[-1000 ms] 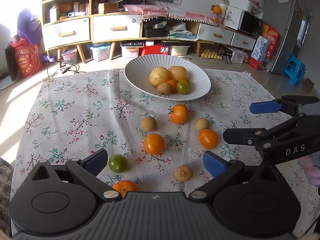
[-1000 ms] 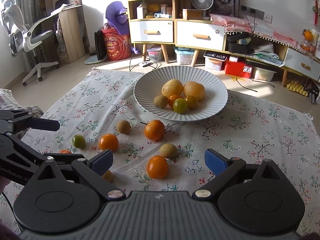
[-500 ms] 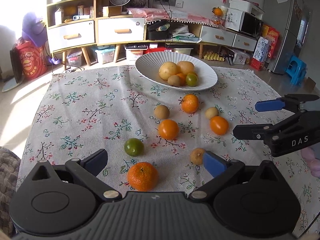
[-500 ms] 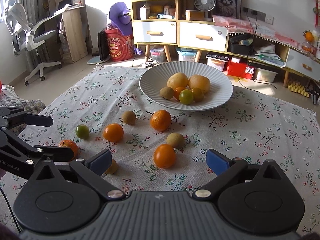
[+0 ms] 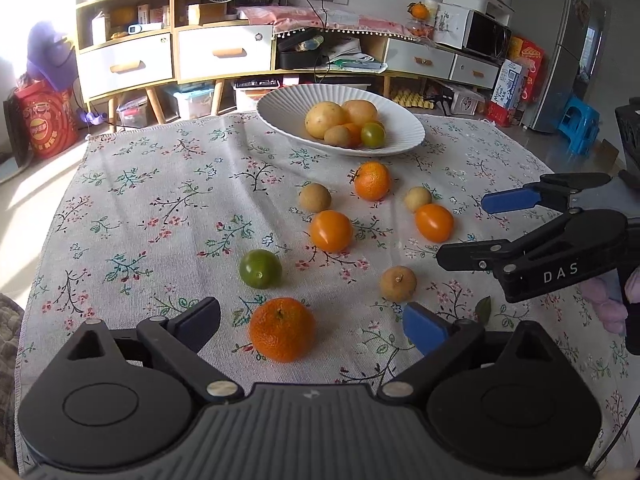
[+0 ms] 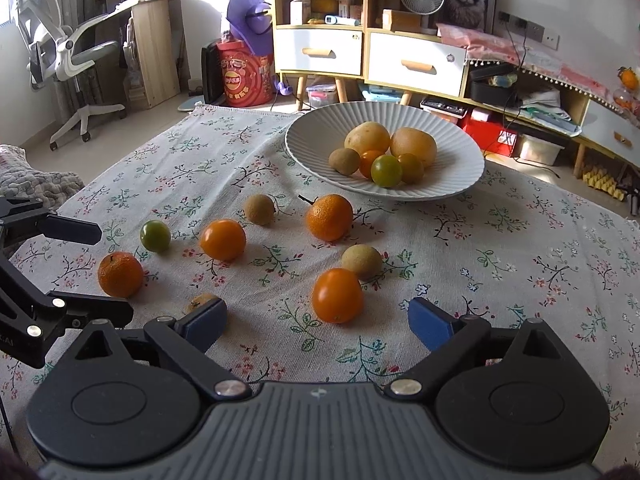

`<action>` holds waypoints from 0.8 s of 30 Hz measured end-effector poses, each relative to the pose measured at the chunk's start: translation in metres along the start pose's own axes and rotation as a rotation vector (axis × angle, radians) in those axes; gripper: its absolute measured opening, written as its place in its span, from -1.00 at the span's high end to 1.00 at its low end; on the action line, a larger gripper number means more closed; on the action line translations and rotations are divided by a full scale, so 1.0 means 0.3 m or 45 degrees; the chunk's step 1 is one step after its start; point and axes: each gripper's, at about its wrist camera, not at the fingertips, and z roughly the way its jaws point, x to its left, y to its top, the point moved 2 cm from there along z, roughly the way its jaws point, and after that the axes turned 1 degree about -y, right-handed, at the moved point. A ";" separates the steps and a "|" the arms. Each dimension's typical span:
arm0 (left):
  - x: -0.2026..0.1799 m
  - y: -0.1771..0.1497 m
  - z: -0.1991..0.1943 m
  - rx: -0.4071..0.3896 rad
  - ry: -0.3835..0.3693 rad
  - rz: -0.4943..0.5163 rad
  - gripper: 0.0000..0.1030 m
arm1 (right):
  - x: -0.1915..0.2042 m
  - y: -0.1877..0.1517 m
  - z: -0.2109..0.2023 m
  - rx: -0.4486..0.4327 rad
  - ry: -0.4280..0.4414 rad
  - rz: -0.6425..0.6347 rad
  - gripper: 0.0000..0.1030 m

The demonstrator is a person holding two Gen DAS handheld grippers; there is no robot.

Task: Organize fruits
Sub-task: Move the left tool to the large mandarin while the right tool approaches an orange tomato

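Note:
A white ribbed bowl (image 5: 280, 110) (image 6: 460, 148) at the far side of the floral cloth holds several fruits. Loose fruits lie on the cloth in front of it. My left gripper (image 5: 310, 320) is open and empty, with a mandarin (image 5: 282, 334) between its fingers; the mandarin also shows in the right wrist view (image 6: 120, 274). A green fruit (image 5: 260, 269) lies just beyond. My right gripper (image 6: 316, 320) is open and empty, with an orange tomato (image 6: 337, 295) just ahead between its fingers. The right gripper also shows in the left wrist view (image 5: 472, 232).
Other loose fruits are an orange tomato (image 5: 331, 231), a stemmed mandarin (image 5: 372, 181), and small brown fruits (image 5: 398, 284) (image 5: 315, 197). The cloth's left edge (image 5: 52, 240) is near. Cabinets (image 5: 220, 54) and a fridge (image 5: 560, 40) stand behind.
Both grippers have drawn back and lowered toward the cloth. The mandarin now lies between the left fingers, and the orange tomato is closer to the right fingers.

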 end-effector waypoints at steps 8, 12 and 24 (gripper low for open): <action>0.014 -0.008 0.011 0.052 -0.010 -0.023 -0.43 | -0.015 -0.002 0.034 0.014 -0.019 0.023 -0.48; 0.016 -0.011 0.017 0.079 0.002 -0.035 -0.31 | -0.020 -0.002 0.045 0.017 -0.028 0.024 -0.32; 0.033 -0.010 0.015 0.127 0.011 -0.090 0.07 | -0.015 -0.002 0.064 0.035 -0.049 0.002 -0.02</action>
